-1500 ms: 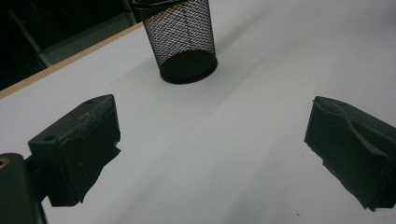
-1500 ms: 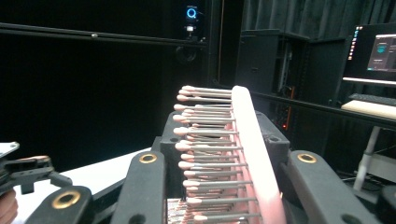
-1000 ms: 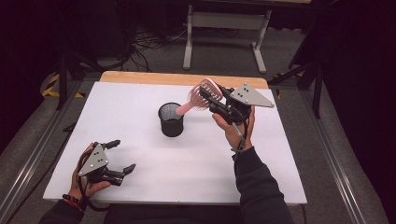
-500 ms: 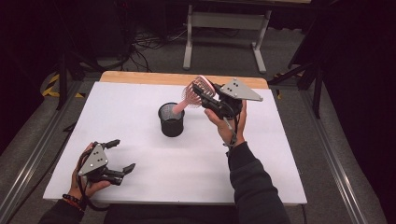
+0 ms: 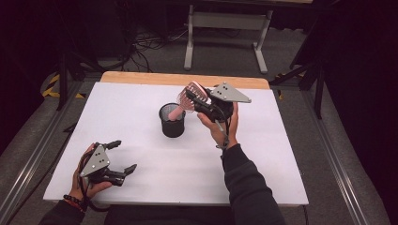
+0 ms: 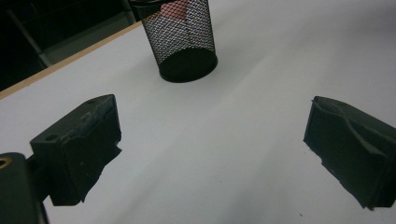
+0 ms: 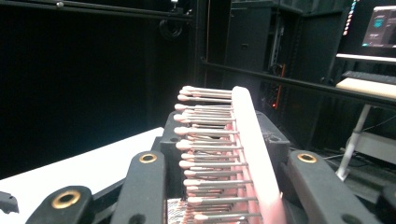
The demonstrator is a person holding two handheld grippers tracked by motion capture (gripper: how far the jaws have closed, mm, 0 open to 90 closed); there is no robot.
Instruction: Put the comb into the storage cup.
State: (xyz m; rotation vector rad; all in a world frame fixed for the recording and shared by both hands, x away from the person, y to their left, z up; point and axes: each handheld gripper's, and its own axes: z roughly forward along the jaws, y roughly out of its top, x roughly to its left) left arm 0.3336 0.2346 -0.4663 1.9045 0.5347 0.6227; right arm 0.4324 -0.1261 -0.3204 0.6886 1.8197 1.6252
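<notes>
While the left gripper (image 5: pixel 115 157) rests at the near left corner of the surface (image 5: pixel 141 117), its jaws wide apart with nothing between them, it is well apart from the work and can stay there. The cup (image 5: pixel 172 120), a black mesh one, stands near the middle of the surface, with bare white sheet on every side. The brush (image 5: pixel 189 97), pink, is tilted over it, handle tip down in the cup's mouth and bristled head up to the right. The right gripper (image 5: pixel 199 101) has its jaws clamped on that head. To seat the brush well, I judge the handle should slide straight down the inner wall, slowly, so the light cup neither tips nor skids left. The far wooden edge lies behind, and the right side offers plenty of free room for drawing back.
</notes>
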